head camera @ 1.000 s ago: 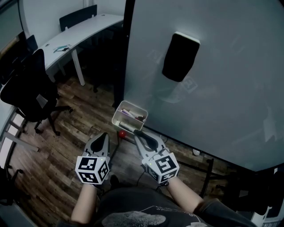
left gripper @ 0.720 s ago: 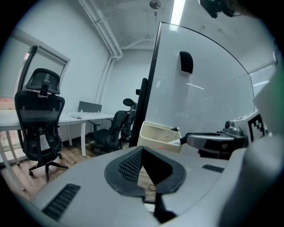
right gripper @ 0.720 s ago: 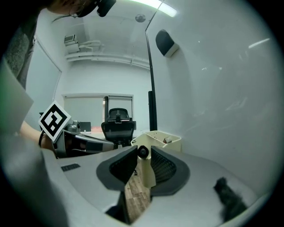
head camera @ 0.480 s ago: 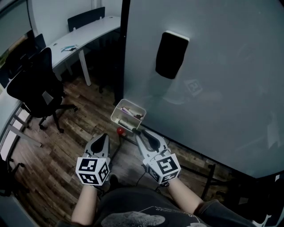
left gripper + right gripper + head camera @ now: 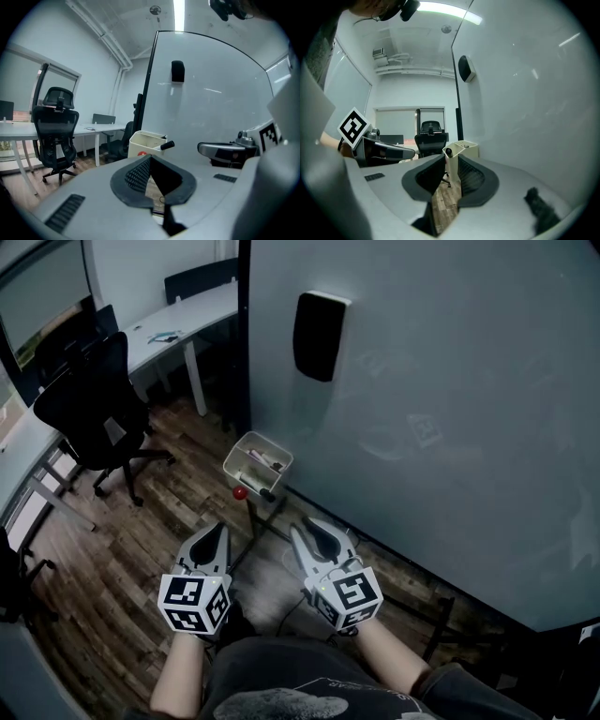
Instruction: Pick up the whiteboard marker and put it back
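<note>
Jaws, right gripper (image 5: 450,159), just opened empty; marker (image 5: 448,152) half-hidden.

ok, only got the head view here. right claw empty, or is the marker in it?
Observer: Empty. The right gripper view shows the right claw with only floor in the gap between its jaws, which have just been opening.
Operator: and the left?
Observer: In the left gripper view the left claw has its tips together, with nothing between them.
Operator: so where's the marker?
Observer: Seen side-on in the left gripper view, the whiteboard marker leans in the tray, with its black end poking out over the rim.
</note>
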Demonstrator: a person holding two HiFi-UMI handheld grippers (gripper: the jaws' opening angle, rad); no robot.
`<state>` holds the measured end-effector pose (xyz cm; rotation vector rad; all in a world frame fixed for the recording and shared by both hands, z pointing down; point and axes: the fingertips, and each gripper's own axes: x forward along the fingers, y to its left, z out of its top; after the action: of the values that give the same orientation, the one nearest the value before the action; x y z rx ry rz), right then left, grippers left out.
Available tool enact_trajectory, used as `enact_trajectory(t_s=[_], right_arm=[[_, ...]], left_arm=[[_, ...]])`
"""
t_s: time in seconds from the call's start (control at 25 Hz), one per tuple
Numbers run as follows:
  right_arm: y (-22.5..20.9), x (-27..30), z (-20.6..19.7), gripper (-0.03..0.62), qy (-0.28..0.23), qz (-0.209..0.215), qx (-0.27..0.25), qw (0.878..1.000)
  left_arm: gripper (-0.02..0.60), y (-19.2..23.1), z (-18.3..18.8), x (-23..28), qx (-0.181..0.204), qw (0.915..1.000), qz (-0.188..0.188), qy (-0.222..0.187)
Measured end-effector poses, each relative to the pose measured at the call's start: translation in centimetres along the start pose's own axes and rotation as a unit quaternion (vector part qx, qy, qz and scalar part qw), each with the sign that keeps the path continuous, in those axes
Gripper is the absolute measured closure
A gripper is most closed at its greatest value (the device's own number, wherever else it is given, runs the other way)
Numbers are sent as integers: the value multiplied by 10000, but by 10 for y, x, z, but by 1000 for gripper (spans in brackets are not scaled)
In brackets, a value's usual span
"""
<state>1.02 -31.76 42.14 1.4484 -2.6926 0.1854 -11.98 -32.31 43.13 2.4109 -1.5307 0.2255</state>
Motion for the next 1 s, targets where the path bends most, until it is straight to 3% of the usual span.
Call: enact_trajectory(t_s=[0.28,0.44,1.0], right_arm=[[5,-45,-15,525,118,429,-40,9990],[4,-60,-21,548,148,438,-10,9989],[49,-79,-46,565,381,591,27,9975]], left_arm=[[568,-40,-20,-37,-151,9993,326,-87],[568,-54,-31,-48,-187,9991,364,-54],[568,-53,-55,-98,-283,9985,478,-32]])
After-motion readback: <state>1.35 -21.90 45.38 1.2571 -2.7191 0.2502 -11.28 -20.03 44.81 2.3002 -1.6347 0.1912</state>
